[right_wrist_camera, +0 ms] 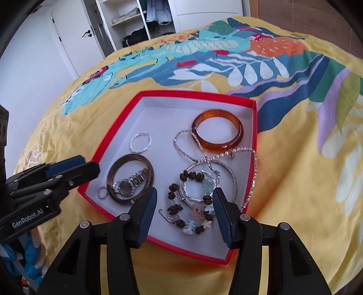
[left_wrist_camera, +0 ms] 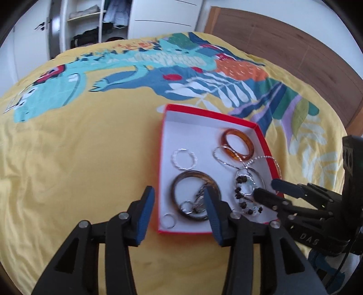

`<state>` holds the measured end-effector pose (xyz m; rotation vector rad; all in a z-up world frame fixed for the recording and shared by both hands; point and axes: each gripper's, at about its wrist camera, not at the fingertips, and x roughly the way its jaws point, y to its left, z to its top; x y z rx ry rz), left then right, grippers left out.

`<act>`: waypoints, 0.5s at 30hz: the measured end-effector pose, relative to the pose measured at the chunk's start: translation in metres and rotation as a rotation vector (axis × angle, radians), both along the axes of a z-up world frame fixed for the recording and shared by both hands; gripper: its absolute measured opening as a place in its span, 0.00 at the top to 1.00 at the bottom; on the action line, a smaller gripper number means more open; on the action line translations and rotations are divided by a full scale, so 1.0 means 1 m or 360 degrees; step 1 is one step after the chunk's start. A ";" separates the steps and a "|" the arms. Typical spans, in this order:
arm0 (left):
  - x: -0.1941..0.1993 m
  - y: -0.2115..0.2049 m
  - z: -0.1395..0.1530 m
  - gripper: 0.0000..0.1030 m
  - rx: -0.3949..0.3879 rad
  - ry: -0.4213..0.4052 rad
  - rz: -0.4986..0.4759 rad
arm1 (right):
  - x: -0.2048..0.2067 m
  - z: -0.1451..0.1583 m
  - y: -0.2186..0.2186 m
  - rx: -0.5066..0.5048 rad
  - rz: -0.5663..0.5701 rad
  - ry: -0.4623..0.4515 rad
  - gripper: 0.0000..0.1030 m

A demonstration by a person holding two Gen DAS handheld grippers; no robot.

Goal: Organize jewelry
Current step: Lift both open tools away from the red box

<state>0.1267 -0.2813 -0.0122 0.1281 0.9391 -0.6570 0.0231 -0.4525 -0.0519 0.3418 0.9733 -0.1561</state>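
On a bed spread with a yellow duvet (right_wrist_camera: pixel 295 181) printed with a bright dragon, we see a shallow red box (right_wrist_camera: pixel 255 118) with a white floor that holds the jewelry. An amber bangle (right_wrist_camera: pixel 217 145) lies toward the box's far right corner, a thin silver hoop (right_wrist_camera: pixel 133 141) to its left, and silver chains (right_wrist_camera: pixel 226 154) cross just below the bangle, one trailing over the right wall. A dark brown bangle (right_wrist_camera: pixel 113 168) sits near the left wall with a metal wristwatch (right_wrist_camera: pixel 127 186) lying inside it and a small ring (right_wrist_camera: pixel 102 192) beside it. A beaded bracelet (right_wrist_camera: pixel 179 222) of brown and pale beads rests near the front, overlapping silver rings (right_wrist_camera: pixel 233 181). We hold the right hand-held gripper (right_wrist_camera: pixel 185 211) over the beaded bracelet, jaws released and apart, gripping nothing. The left hand-held gripper (left_wrist_camera: pixel 179 212) hovers at the box's near left edge, also released, one finger outside the wall and the other over the brown bangle. A wardrobe (right_wrist_camera: pixel 136 20) with open shelves stands beyond the bed.
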 end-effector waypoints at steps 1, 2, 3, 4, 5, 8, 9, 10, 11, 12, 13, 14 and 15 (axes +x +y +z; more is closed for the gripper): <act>-0.001 0.008 0.003 0.55 0.0009 -0.0007 0.0026 | -0.002 0.006 0.003 -0.0002 0.0003 -0.0015 0.48; -0.003 0.020 0.007 0.55 0.0018 -0.0014 0.0065 | -0.003 0.010 0.006 -0.0002 0.0007 -0.0026 0.48; -0.003 0.029 0.009 0.55 0.0024 -0.0017 0.0094 | -0.004 0.015 0.010 -0.0002 0.0013 -0.0038 0.47; -0.006 0.041 0.013 0.55 0.0033 -0.0020 0.0128 | -0.007 0.020 0.015 -0.0001 0.0020 -0.0052 0.46; -0.008 0.051 0.016 0.55 0.0042 -0.0025 0.0159 | -0.008 0.025 0.020 0.0000 0.0028 -0.0062 0.45; -0.018 0.077 0.026 0.55 0.0058 -0.0041 0.0233 | -0.015 0.039 0.036 0.0012 0.0051 -0.0090 0.44; -0.023 0.085 0.031 0.55 0.0063 -0.0052 0.0254 | -0.018 0.043 0.041 0.0019 0.0056 -0.0100 0.44; -0.027 0.093 0.035 0.55 0.0068 -0.0065 0.0275 | -0.022 0.048 0.046 0.0026 0.0061 -0.0110 0.44; -0.034 0.101 0.040 0.55 0.0075 -0.0080 0.0298 | -0.025 0.053 0.052 0.0032 0.0068 -0.0121 0.43; -0.039 0.107 0.044 0.55 0.0076 -0.0091 0.0312 | -0.030 0.059 0.059 0.0030 0.0076 -0.0132 0.42; -0.046 0.114 0.049 0.55 0.0079 -0.0106 0.0332 | -0.033 0.064 0.066 0.0024 0.0081 -0.0141 0.41; -0.053 0.119 0.054 0.55 0.0084 -0.0120 0.0353 | -0.037 0.069 0.073 0.0018 0.0087 -0.0150 0.38; -0.059 0.125 0.058 0.55 0.0088 -0.0133 0.0372 | -0.041 0.073 0.079 0.0017 0.0095 -0.0156 0.37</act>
